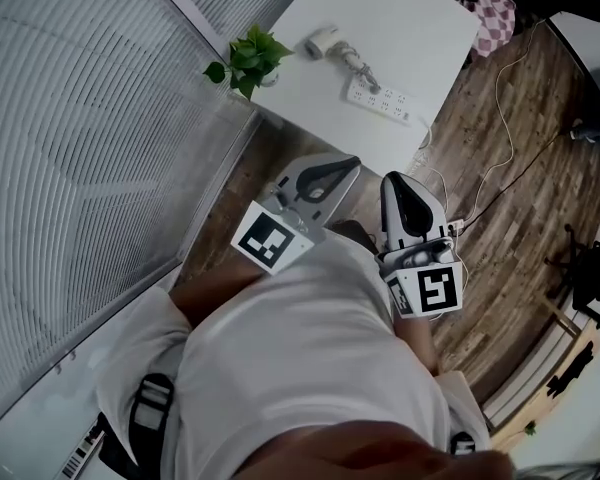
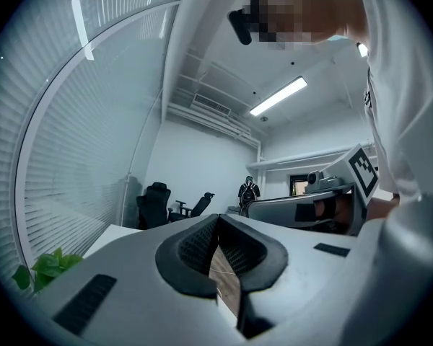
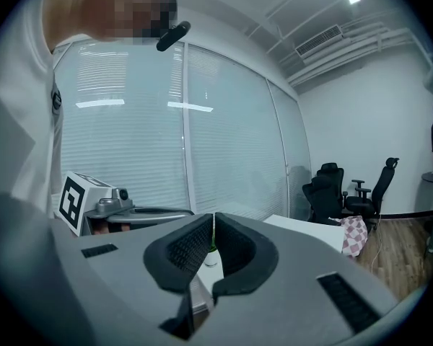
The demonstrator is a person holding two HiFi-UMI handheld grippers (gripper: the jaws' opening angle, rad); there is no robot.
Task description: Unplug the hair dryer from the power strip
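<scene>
Jaws closed, empty, on left gripper [image 1: 352,161] and right gripper [image 1: 392,179] (2 alike), short of table [image 1: 320,106] edge.

Office: swivel chairs [image 3: 330,187]; window blinds [image 1: 80,168]; white desk [image 1: 410,28]; strip light [image 2: 278,96]

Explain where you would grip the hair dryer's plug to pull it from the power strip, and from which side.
Grip the plug by its body, probably from above. It sits in the upward-facing power strip, at the end nearest the hair dryer, so an upward pull suits. The strip may lift with it. The plug's shape is too small to make out.
</scene>
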